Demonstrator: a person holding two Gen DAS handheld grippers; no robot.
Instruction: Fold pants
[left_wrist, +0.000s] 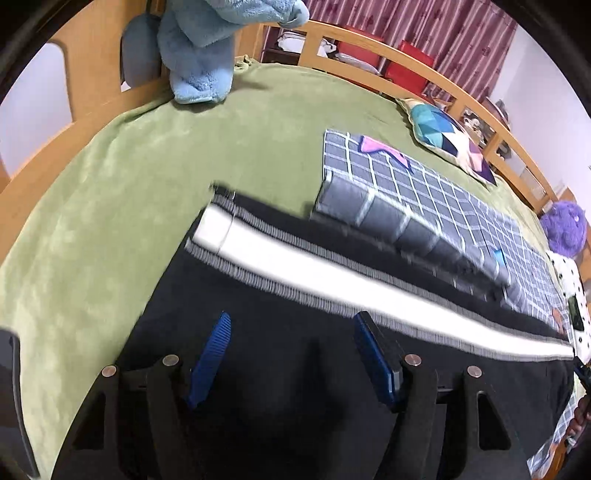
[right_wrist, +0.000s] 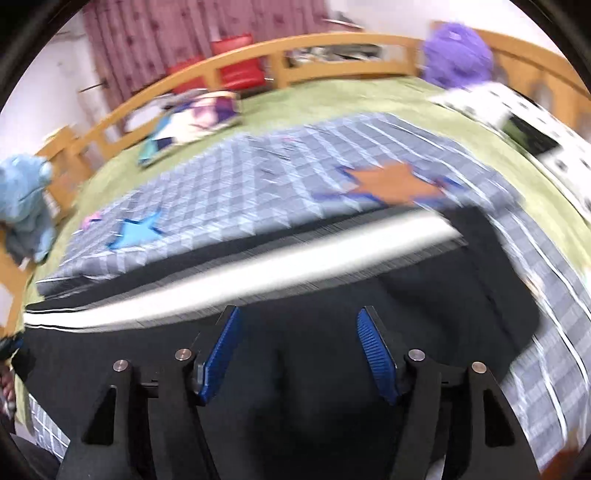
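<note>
The black pants (left_wrist: 280, 369) with a white side stripe (left_wrist: 369, 288) are seen spread across the lower half of both frames, laid on a green bedspread (left_wrist: 110, 206). In the left wrist view, the left gripper (left_wrist: 291, 321) is shown at the bottom centre with its blue pads (left_wrist: 210, 362) spread wide apart above the dark fabric; nothing is held between them. In the right wrist view, which is blurred, the right gripper (right_wrist: 299, 315) is likewise shown with its pads parted over the black pants (right_wrist: 295, 369), nothing being clamped. A grey checked blanket (left_wrist: 424, 192) is laid just beyond the stripe, toward the right of the frame. A light blue plush toy (left_wrist: 207, 48) is seen at the upper left against the wooden bed rail (left_wrist: 406, 59), a patterned cushion (left_wrist: 450, 136) at the upper right, and a purple plush toy (left_wrist: 565, 229) at the right edge.
</note>
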